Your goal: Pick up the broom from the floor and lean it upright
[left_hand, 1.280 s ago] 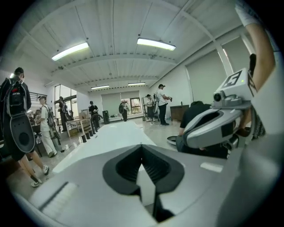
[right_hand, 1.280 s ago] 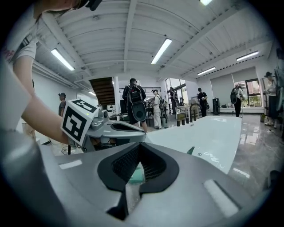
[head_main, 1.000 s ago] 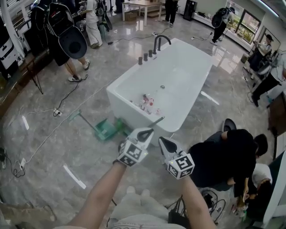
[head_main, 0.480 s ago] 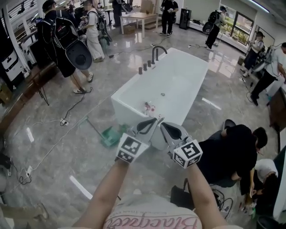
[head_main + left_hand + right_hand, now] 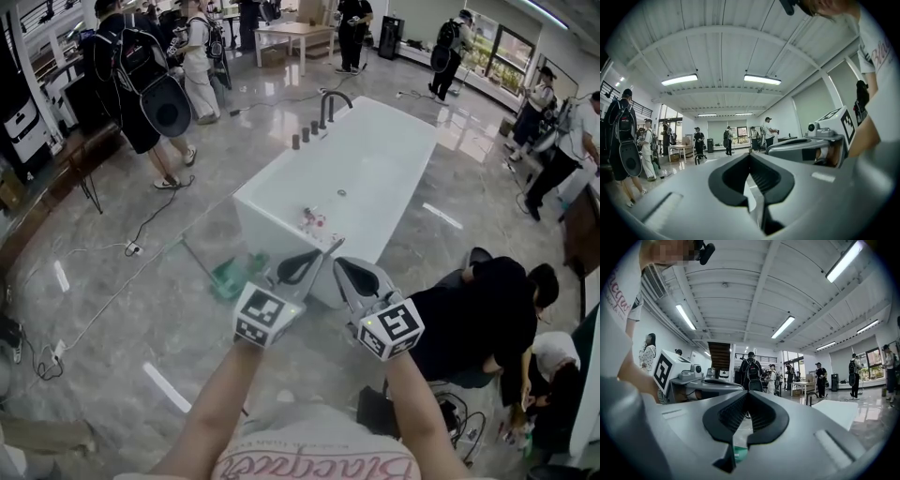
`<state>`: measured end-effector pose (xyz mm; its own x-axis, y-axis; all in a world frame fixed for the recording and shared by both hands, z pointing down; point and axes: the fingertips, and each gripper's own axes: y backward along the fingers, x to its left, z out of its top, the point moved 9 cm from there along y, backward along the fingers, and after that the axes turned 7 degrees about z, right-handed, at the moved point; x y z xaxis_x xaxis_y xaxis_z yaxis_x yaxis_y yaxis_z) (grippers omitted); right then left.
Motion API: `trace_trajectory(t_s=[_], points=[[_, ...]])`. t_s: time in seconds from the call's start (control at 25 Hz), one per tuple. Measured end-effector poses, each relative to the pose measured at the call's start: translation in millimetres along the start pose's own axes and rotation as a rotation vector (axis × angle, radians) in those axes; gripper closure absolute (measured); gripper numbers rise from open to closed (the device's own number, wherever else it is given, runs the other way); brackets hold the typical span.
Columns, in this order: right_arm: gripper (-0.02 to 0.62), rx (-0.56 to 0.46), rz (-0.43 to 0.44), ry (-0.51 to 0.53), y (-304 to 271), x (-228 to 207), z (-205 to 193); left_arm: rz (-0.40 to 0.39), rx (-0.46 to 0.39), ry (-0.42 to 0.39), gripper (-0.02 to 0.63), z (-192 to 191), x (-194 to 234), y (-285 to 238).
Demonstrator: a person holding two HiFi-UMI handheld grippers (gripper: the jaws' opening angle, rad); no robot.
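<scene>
The green broom (image 5: 231, 275) lies on the grey floor by the bathtub's near left corner, its thin handle (image 5: 194, 253) running up and left. Both grippers are held side by side in front of me, above the floor and apart from the broom. My left gripper (image 5: 323, 253) is shut with nothing between its jaws; its tips (image 5: 750, 154) meet in the left gripper view. My right gripper (image 5: 340, 266) is shut and empty too, its tips (image 5: 747, 393) meeting in the right gripper view. A green patch (image 5: 737, 454) shows below those jaws.
A white bathtub (image 5: 375, 150) with dark taps stands just ahead, small items lying inside. A person in black (image 5: 478, 319) crouches at the right. Cables (image 5: 122, 248) trail over the floor at the left. Several people stand at the back by a table (image 5: 300, 33).
Both grippers have risen together, still shut and empty. The broom has stayed on the floor.
</scene>
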<state>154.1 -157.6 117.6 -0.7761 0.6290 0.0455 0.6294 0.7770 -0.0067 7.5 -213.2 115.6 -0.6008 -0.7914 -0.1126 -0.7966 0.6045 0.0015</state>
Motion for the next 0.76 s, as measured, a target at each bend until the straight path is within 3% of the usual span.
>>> trace_trajectory(t_s=[0.76], points=[[0.595,-0.021,-0.021,0.004,5.3,10.8,7.5,-0.012,-0.057,0.019,0.606,9.4,-5.2,8.9]])
